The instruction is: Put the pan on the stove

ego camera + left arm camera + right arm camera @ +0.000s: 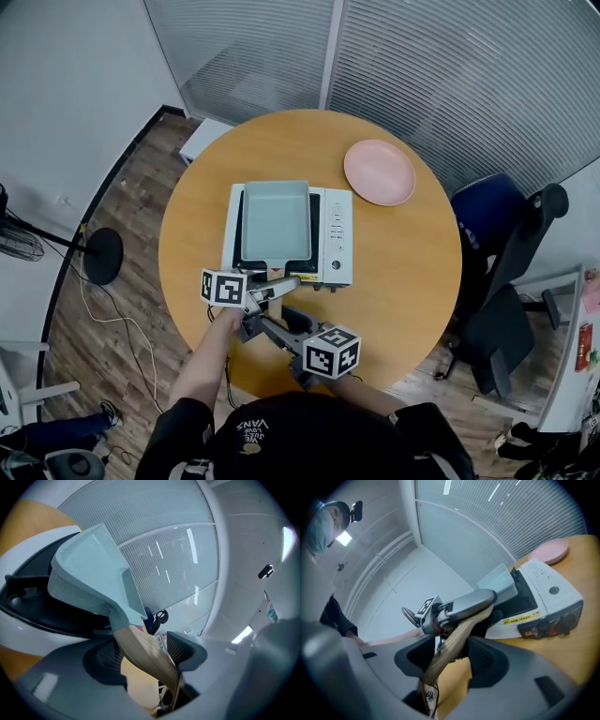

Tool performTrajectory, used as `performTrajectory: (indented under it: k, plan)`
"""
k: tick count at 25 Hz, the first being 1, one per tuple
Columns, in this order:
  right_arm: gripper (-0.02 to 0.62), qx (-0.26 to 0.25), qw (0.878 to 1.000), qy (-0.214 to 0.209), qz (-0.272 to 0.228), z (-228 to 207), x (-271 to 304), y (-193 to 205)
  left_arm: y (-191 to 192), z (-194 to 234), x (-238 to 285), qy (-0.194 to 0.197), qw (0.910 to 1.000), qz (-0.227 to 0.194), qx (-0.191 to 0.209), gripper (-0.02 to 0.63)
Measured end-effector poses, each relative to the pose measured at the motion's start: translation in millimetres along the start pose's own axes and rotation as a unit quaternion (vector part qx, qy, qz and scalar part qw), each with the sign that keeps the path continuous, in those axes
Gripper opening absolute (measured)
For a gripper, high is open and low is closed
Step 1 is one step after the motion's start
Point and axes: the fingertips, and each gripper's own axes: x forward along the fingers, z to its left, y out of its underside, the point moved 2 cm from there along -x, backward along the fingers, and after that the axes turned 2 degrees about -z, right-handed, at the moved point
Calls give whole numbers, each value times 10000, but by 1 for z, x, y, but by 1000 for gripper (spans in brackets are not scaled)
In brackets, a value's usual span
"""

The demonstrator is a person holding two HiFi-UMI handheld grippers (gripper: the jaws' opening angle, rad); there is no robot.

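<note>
Pan [275, 221] handle [136, 641] points toward person [309, 436]; left gripper [146, 658], right gripper [451, 663] gape around it, seemingly unpressed

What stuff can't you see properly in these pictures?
- Stove top: in the head view, the pan covers it.
- Pan's inside: in the left gripper view, its own wall hides it.
- Print on the yellow label: in the right gripper view, too small and blurred.
</note>
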Motion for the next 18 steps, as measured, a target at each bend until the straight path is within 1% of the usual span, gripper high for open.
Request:
performTrajectory:
  k: [4,9,14,18]
  plan:
    - [195,-16,10000,34,-20,0,6,-1,-4,3,-2,-90,9999,-37,92,273]
    - [199,-54,10000,28,-17,5,14,2,-4,6,-8,-311,9992,-10,239,282]
    - [202,-115,9999,-26,59,9,17,8,-3,7,-17,-556,9974,-3,467,296]
    - [202,-106,9999,33,26,12,16,9,-4,6,-21,-685,9960,-34,565,305]
